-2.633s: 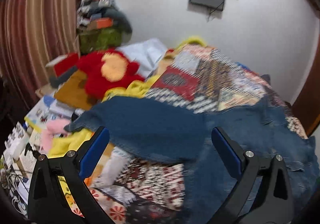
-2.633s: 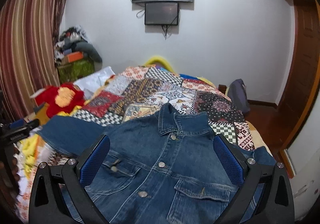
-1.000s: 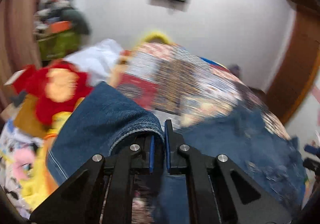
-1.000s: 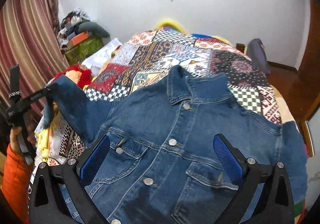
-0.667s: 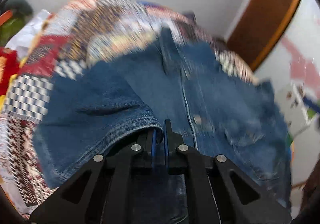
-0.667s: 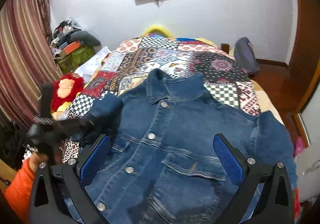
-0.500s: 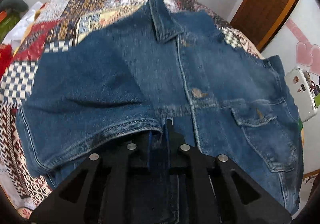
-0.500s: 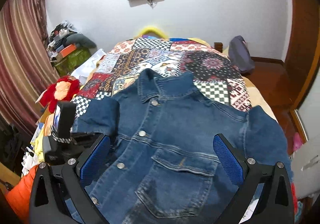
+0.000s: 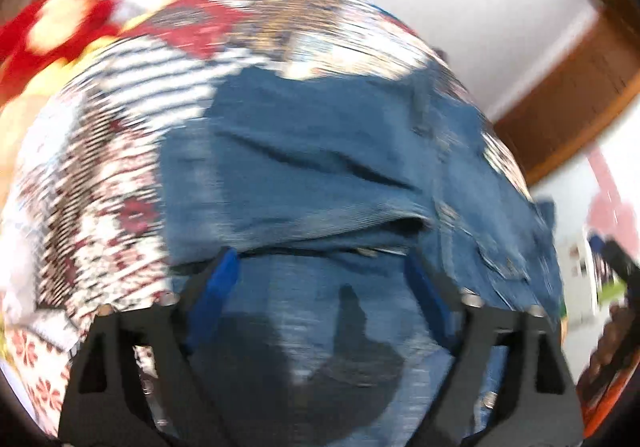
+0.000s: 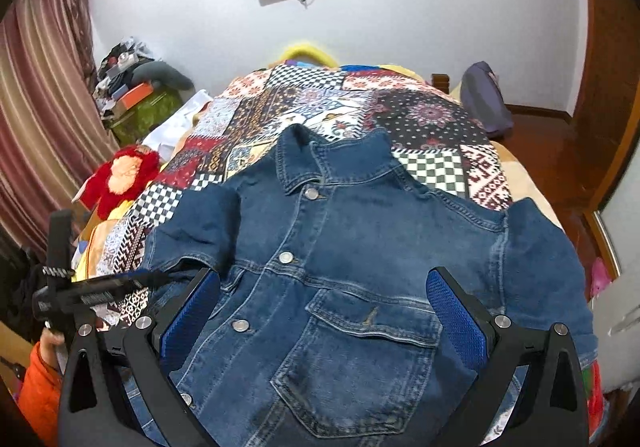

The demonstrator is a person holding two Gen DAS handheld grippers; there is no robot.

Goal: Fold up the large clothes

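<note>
left tool (image 9: 324,279) released, blurred | right tool (image 10: 320,307) released | jacket (image 10: 360,247) buttons clear in right view only

**Cloth, plastic and polished wood**

Between the jaws lies a blue denim jacket (image 10: 360,247), coarse matt cloth with raised stitching and dull metal buttons (image 10: 285,257). Beyond it, a patchwork printed cotton bedspread (image 10: 320,103) looks soft and matt. The right gripper (image 10: 320,311) has matt black plastic arms with textured blue pads (image 10: 456,315). Right of the jaws, a glossy brown wooden floor (image 10: 560,163).
</note>
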